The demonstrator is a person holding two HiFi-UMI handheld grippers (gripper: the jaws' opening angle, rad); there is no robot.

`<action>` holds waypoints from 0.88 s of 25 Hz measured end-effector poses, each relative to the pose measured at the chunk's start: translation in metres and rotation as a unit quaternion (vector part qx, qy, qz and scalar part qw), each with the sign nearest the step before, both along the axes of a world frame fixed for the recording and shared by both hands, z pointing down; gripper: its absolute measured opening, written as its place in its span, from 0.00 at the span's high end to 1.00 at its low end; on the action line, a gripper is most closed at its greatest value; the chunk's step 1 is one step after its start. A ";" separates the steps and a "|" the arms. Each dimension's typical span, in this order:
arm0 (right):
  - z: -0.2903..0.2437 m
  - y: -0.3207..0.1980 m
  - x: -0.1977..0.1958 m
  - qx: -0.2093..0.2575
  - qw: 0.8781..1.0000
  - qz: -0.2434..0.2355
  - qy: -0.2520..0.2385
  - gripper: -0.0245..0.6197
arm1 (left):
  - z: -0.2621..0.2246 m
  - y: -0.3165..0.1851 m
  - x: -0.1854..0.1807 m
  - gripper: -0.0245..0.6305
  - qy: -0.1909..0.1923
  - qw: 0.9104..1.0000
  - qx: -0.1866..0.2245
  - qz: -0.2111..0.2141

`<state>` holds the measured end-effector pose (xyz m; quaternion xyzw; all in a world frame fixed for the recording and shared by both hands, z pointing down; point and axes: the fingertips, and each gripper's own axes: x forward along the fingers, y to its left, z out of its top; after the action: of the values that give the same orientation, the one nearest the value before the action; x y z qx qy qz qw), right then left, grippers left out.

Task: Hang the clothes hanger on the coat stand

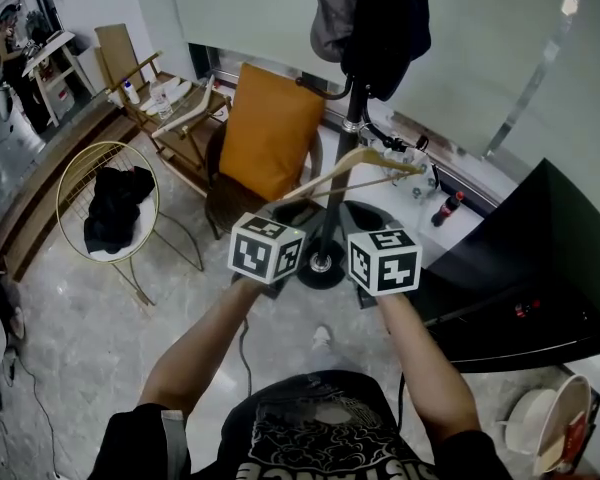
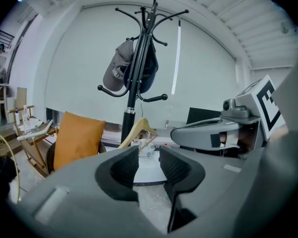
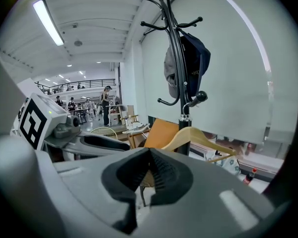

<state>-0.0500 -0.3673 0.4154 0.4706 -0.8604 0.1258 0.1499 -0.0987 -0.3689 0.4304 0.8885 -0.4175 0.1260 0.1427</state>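
A wooden clothes hanger [image 1: 355, 158] [image 2: 139, 129] [image 3: 198, 135] is up against the black coat stand [image 1: 332, 223] [image 2: 131, 103] [image 3: 175, 58]. Its metal hook sits over a low ball-tipped peg [image 3: 201, 97]. The hanger's near arm runs down into my right gripper [image 1: 358, 211] [image 3: 150, 155], whose jaws are closed together at the tips. My left gripper [image 1: 292, 208] [image 2: 149, 157] stands open just left of the stand's pole and holds nothing. A grey cap [image 1: 332, 13] and a dark garment [image 1: 390, 23] hang higher on the stand.
A chair with an orange cushion [image 1: 270, 133] stands just left of the stand's round base [image 1: 322, 265]. A gold wire chair [image 1: 80, 168] holding a black garment is further left. A black cabinet [image 1: 540, 258] fills the right, with a cola bottle [image 1: 447, 208] beside it.
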 end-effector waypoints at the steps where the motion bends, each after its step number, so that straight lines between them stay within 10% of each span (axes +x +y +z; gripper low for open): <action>1: -0.001 0.003 0.000 0.001 1.000 0.000 0.000 0.96 | -0.003 0.004 0.002 0.75 -0.005 1.000 0.005 0.002; 22: -0.021 0.070 0.002 0.015 1.000 -0.020 -0.006 0.96 | -0.035 0.068 0.024 0.93 -0.013 0.999 0.048 -0.011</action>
<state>-0.0476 -0.2973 0.3941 0.4552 -0.8721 0.1124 0.1400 -0.0744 -0.3010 0.3950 0.8878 -0.4350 0.1157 0.0962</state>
